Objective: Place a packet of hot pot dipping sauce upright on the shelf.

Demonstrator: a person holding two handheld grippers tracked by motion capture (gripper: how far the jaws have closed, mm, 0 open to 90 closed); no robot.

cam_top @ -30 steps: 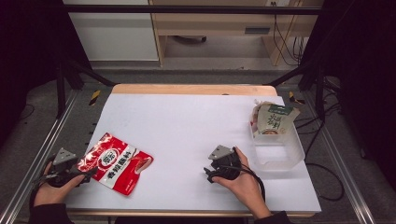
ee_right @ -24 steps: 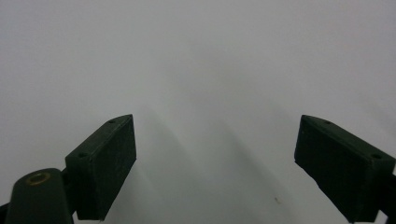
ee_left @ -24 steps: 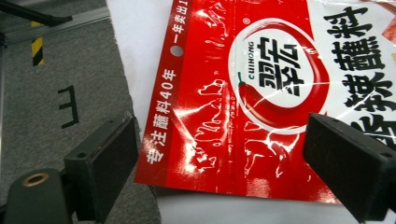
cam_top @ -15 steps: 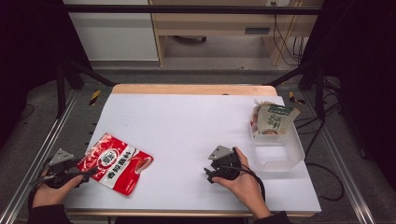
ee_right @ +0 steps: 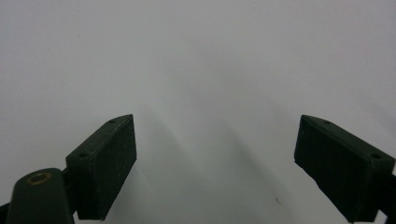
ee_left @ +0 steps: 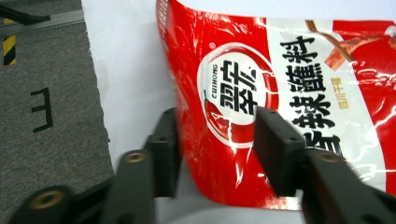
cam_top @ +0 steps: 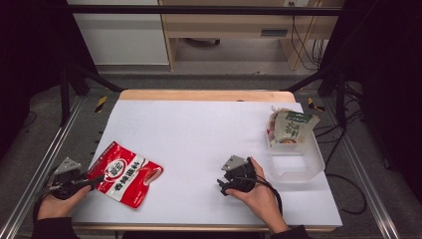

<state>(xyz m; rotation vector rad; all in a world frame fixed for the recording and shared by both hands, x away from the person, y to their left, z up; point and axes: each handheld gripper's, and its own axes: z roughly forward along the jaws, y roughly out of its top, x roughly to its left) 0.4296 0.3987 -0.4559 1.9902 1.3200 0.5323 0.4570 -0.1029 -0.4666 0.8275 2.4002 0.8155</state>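
Two grippers are in your hands at the near edge of the white table. Your left gripper sits at the near left corner, its jaws pointing right and straddling the near left edge of the red seasoning pouch. In the left gripper view one jaw stands just off the pouch's left border and the other lies over its printed face beside the round logo; the jaws have just been closing around it, and you cannot tell from these pictures whether the pads are pressing on the foil yet. The pouch lies flat on the table, slanted, its far corner toward the left edge and its near end toward the middle.

Your right gripper rests near the table's near middle, well apart from the pouch, pointing left. In the right gripper view its jaws stand wide apart with bare white table between them, holding nothing.

At the right edge stands a clear plastic bin, with a green and white packet leaning upright at its far end.
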